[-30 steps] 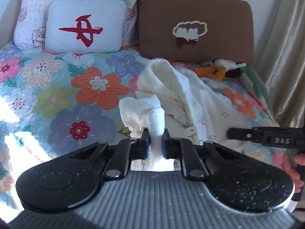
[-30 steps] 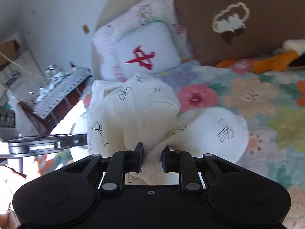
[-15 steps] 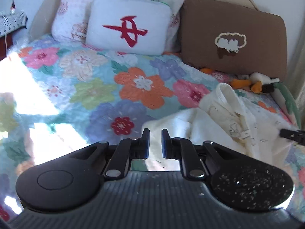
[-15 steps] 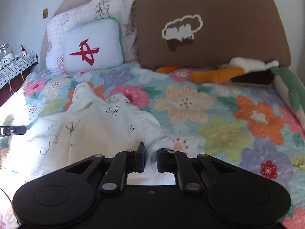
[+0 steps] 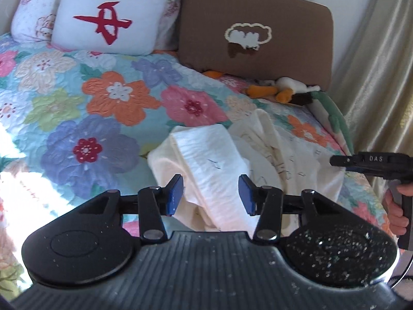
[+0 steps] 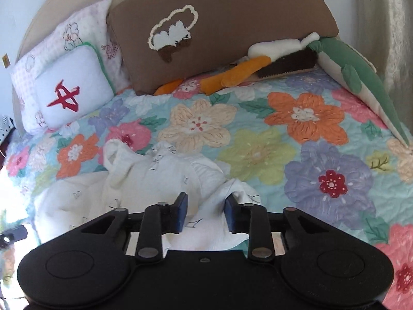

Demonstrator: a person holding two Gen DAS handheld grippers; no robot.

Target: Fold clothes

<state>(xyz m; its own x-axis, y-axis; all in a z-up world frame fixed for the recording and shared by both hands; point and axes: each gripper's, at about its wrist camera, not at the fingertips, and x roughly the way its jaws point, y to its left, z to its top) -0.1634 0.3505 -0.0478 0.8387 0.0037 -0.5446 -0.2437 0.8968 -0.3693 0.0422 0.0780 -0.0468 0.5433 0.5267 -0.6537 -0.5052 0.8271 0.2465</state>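
A cream-white garment (image 5: pixel 216 162) with small dark printed marks lies crumpled on the floral quilt (image 5: pixel 77 118). My left gripper (image 5: pixel 211 193) is open, its blue pads either side of a flat band of the cloth, not gripping it. My right gripper (image 6: pixel 204 214) is open above the garment's near edge (image 6: pixel 160 178), with cloth showing between the pads. The right gripper also shows at the right edge of the left wrist view (image 5: pixel 371 162), held by a hand.
A white pillow with a red character (image 5: pixel 108 18), a brown pillow (image 5: pixel 253 31) and a pink-print pillow (image 6: pixel 64 36) stand at the headboard. Plush toys (image 6: pixel 271 59) lie along the far right. A beige curtain (image 5: pixel 382 64) hangs at the right.
Both grippers were shut on the garment and held it up. They lowered it onto the quilt, then both opened and let it go.
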